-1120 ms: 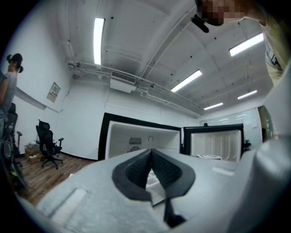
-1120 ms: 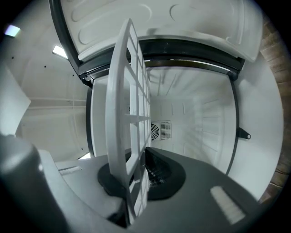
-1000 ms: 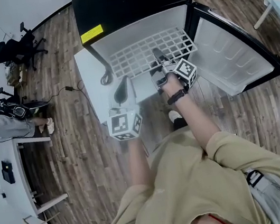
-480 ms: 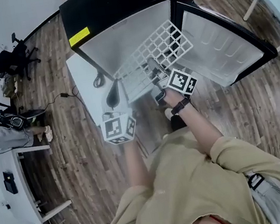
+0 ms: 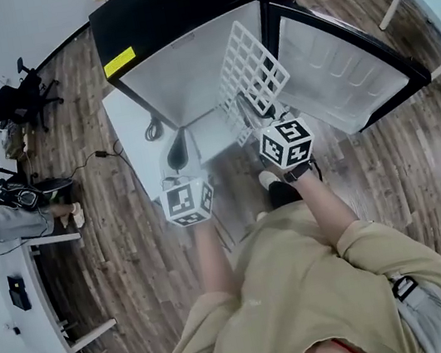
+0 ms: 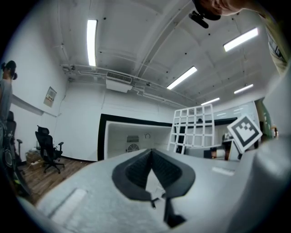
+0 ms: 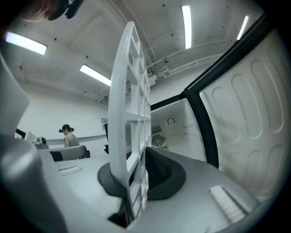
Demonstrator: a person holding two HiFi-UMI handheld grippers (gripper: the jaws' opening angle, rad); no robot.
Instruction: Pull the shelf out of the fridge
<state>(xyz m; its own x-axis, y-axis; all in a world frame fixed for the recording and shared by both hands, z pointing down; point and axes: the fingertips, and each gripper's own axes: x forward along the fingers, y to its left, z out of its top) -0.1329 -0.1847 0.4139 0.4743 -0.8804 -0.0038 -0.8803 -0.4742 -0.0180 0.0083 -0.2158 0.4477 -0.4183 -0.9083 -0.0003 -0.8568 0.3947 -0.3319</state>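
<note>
One shelf (image 5: 250, 63) is standing on edge outside the fridge (image 5: 174, 6) mouth, long axis rising from the right gripper (image 7: 136, 170), whose fingers are pinching its lower edge; the left gripper (image 6: 152, 154) is hanging alongside, closed and empty.

White lattice shelf (image 5: 250, 69), black fridge (image 5: 174, 6) with white interior, yellow label (image 5: 119, 62), brown wood-plank floor (image 5: 125, 256), beige shirt (image 5: 307, 283)
</note>
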